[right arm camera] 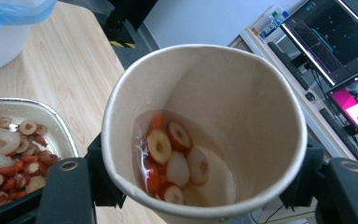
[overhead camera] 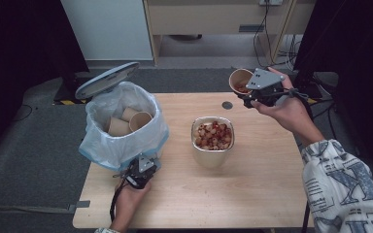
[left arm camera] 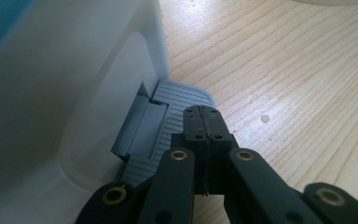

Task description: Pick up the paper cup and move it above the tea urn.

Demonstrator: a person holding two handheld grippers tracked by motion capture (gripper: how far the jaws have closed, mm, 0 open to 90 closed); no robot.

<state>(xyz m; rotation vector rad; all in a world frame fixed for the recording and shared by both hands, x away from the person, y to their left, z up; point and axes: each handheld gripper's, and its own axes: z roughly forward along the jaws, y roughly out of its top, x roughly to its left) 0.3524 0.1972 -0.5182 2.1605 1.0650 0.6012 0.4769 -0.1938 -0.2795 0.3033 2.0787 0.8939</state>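
cups [overhead camera: 128, 121] in bin: lower halves hidden by liner | pedal [left arm camera: 168, 121]: near end behind left hand-held gripper [left arm camera: 204, 119] | paper cup [right arm camera: 205, 135]: base cut off by frame edge

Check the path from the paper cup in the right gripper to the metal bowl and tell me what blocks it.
Nothing visible does. The right gripper holds the paper cup in the air past the table's far edge. Between it and the metal bowl lies bare table, with a flat dark disc on it.
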